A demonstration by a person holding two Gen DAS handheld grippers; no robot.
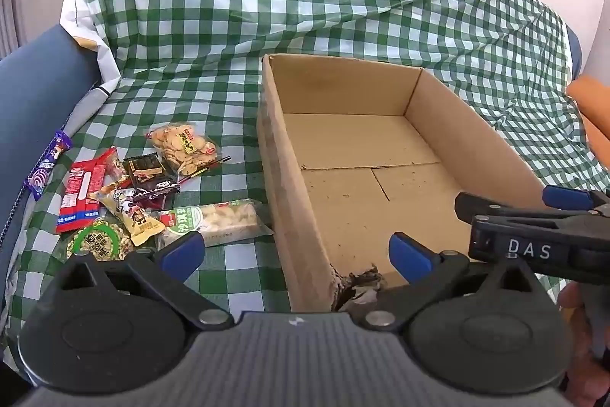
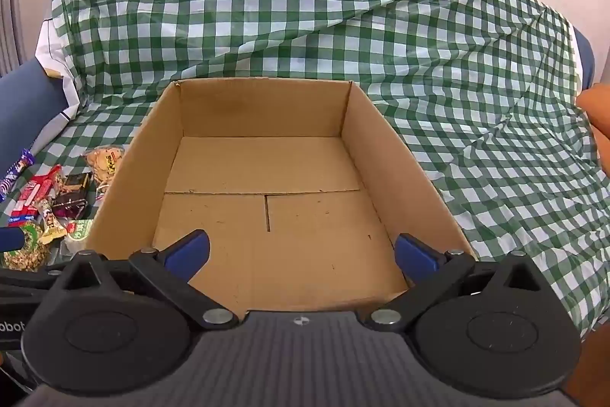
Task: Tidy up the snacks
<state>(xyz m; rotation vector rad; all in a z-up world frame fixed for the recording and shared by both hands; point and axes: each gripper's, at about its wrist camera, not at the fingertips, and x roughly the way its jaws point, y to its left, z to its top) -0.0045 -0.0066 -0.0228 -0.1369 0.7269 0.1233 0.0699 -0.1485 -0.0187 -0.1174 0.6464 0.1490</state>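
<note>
Our left gripper [image 1: 295, 252] and right gripper [image 2: 301, 254] both gape wide, holding nothing, tilted down ready to pick. The empty cardboard box [image 2: 400, 170] sits at twelve o'clock under our right one, a bin for sorting, we judge. The snack pile [image 1: 141, 193] lies at ten o'clock from our left. "DAS" reads on the right gripper's side; packet print is too small.

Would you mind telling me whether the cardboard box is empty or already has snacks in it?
Empty. Both views show the cardboard box with a bare floor, while the snacks lie on the checked cloth to its left.
</note>
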